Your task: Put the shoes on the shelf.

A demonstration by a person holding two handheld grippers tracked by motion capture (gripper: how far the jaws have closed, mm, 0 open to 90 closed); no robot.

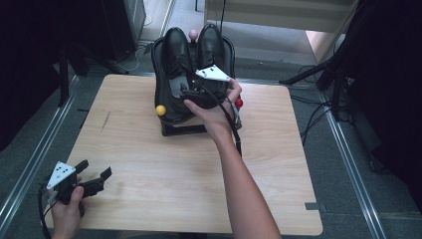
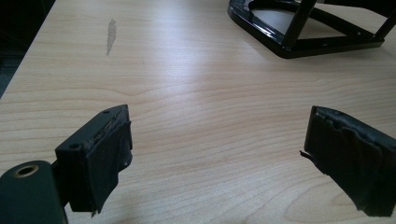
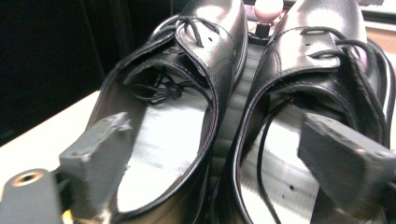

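Two black leather lace-up shoes, the left shoe (image 1: 175, 50) and the right shoe (image 1: 211, 45), rest side by side on a black stand (image 1: 181, 130) at the table's far middle. My right gripper (image 1: 185, 89) hovers at their heel ends, open. In the right gripper view its jaws (image 3: 219, 126) straddle the left shoe (image 3: 219, 37) and right shoe (image 3: 322, 46), holding nothing. Loose laces (image 3: 159, 86) lie inside the left shoe. My left gripper (image 1: 94, 169) is at the table's near left corner, open and empty, its jaws (image 2: 219, 121) just above bare wood.
The stand carries a yellow ball (image 1: 160, 110), a red ball (image 1: 239, 103) and a pink knob (image 1: 193, 34). Its base (image 2: 299, 44) lies ahead of the left gripper. A grey smear (image 1: 105, 119) marks the wooden table (image 1: 149, 164). Cables and dark equipment surround the table.
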